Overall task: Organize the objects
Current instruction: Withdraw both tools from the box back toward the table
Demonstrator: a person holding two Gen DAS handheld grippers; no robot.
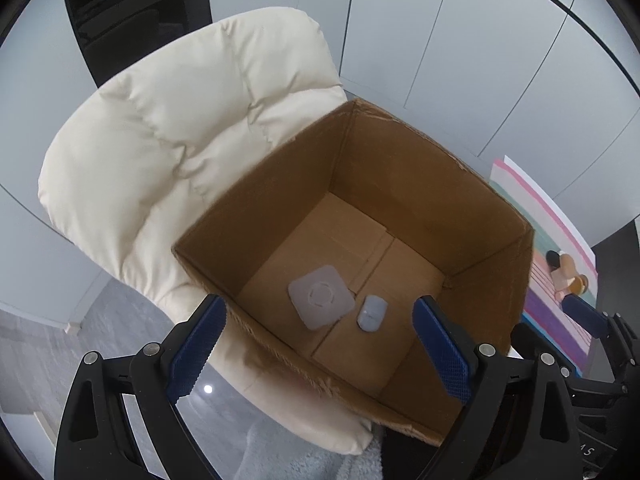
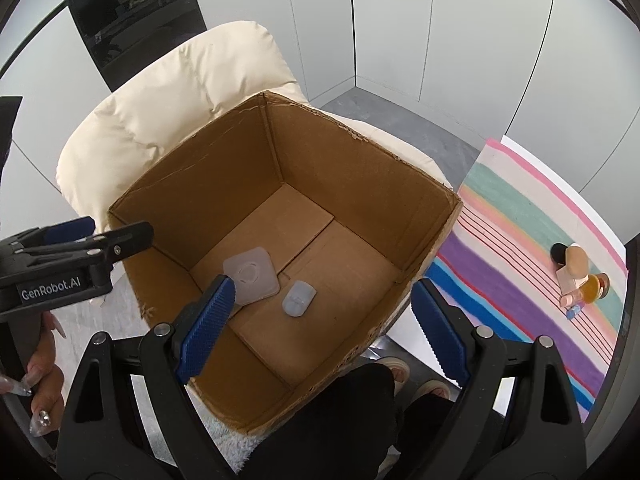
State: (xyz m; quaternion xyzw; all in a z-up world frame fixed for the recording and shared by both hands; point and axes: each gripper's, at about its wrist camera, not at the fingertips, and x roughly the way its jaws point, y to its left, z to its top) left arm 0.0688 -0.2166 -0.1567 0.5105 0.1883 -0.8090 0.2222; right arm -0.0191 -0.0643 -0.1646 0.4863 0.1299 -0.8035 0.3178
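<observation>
Left wrist view: left gripper [image 1: 320, 340] spread wide, empty, over the cardboard box [image 1: 256, 184]; square pad [image 1: 320, 297] and small oval device [image 1: 372, 313] dead centre

Right wrist view: right gripper [image 2: 320, 318] wide, empty; bottles [image 2: 576, 280] wait at three o'clock on the striped cloth [image 2: 520, 232], so swing right, clear the rim

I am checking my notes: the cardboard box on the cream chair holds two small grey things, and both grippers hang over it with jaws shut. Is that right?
Not quite. The jaws stand open, and nothing is between them; each wrist view shows it for its own gripper. The rest holds: the cardboard box sits on the cream chair with two small grey things on its floor.
</observation>
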